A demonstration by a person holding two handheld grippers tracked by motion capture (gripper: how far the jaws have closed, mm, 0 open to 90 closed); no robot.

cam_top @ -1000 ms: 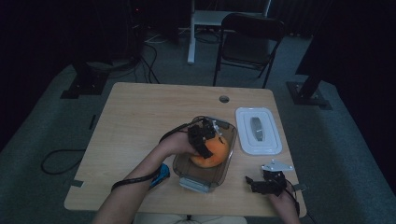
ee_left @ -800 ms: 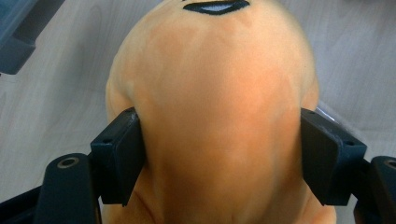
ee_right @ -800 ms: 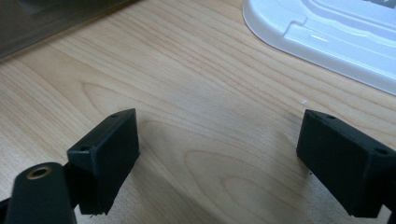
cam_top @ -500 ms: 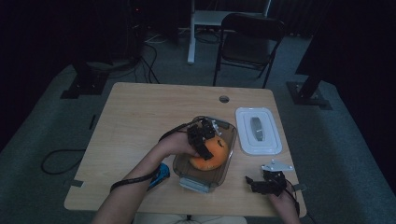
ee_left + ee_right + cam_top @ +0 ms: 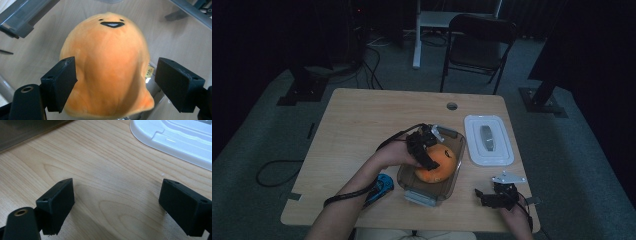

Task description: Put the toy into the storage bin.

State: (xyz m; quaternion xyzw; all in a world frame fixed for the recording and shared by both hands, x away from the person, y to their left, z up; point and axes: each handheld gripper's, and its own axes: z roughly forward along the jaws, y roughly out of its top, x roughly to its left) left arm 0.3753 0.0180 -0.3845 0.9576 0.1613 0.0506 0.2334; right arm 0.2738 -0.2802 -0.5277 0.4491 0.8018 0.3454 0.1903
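On the bench, the clear container by the near edge holds the orange plush. Your left gripper has just been opening around it; your right gripper gapes empty.

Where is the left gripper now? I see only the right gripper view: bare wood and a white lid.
Observer: The left gripper is over the clear container, above an orange plush toy that lies inside it.
Operator: Do its jaws hold the toy?
Observer: No. The jaws have just been opening; the toy is between them, one jaw plainly clear of it.
Operator: Has the toy a face?
Observer: Yes, small eyes and a dark mouth, away from the jaws.
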